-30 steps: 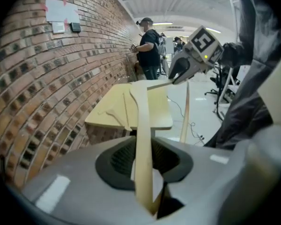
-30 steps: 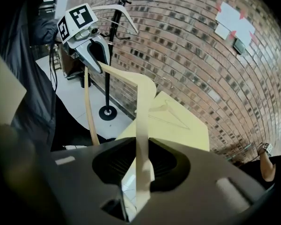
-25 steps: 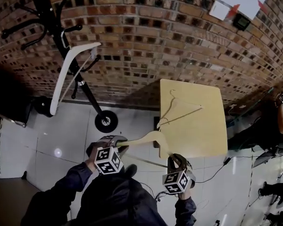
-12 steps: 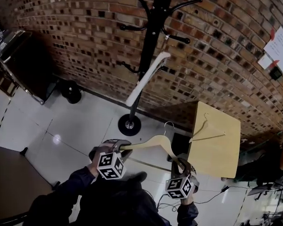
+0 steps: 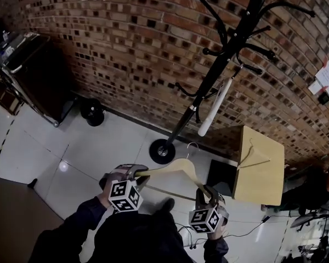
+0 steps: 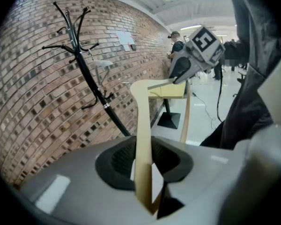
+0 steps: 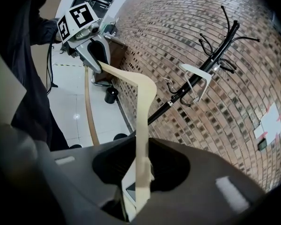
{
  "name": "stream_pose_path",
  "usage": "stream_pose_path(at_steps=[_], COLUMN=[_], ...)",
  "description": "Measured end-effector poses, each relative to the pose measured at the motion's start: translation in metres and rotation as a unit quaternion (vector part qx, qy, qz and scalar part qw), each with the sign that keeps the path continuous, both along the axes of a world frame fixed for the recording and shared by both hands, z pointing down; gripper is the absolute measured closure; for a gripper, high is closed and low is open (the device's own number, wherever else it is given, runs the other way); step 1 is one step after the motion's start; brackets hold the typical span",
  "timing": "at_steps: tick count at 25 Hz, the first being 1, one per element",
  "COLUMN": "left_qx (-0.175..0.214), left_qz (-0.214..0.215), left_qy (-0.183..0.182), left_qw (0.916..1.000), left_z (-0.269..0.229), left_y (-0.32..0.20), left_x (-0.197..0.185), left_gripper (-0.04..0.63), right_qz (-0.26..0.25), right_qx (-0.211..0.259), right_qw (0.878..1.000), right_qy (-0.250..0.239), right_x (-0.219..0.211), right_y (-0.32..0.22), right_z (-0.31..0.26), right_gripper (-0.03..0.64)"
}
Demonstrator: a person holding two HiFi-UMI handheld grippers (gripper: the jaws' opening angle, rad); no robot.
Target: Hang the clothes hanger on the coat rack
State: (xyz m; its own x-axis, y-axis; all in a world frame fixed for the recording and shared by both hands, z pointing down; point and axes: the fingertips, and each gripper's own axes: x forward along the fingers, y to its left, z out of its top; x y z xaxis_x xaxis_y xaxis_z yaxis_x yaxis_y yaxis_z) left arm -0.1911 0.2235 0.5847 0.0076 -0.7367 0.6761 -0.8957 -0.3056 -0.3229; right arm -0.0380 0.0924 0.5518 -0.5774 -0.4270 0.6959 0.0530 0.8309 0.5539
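The left gripper (image 5: 137, 172) clamps one end of the wooden hanger (image 5: 172, 165); the right gripper (image 5: 206, 190) clamps the other end; the hanger spans level between them, near the black coat rack (image 5: 210, 84) but not touching it.

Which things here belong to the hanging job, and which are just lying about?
Job: wooden hanger, held at each end by left gripper and right gripper; coat rack.
Lying about: white hanger on the rack; table; second hanger lying on it; black cabinet.
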Motion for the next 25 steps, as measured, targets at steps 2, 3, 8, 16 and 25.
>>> stream_pose_path(at_steps=[2,3,8,16,25], left_qx=[0.002,0.002,0.016,0.021,0.014], left_qz=[-0.005,-0.006,-0.009,-0.017,-0.031], left_qy=[0.002,0.002,-0.004,-0.022,-0.031], left_qw=[1.0000,1.0000,0.9998,0.9994,0.9990], left_z=[0.002,0.003,-0.002,0.004,0.041], left_y=[0.009,0.011,0.001,-0.048,-0.120], left_x=[-0.011,-0.016,-0.031,-0.062,-0.097], left_gripper=[0.494,0.495,0.495,0.495,0.495], right_qz=[-0.006,-0.009,-0.011,-0.014,-0.024], right_qx=[0.004,0.007,0.024,0.039,0.042], right_qw=[1.000,1.000,1.000,0.999,0.999], right_qy=[0.003,0.005,0.011,0.003,0.000], right_x=[-0.012,-0.018,-0.037,-0.074,-0.110], right_y=[0.008,0.009,-0.004,-0.059,-0.134], right_z=[0.000,0.001,0.001,0.013,0.049], right_gripper=[0.523,0.525,0.523,0.525,0.523])
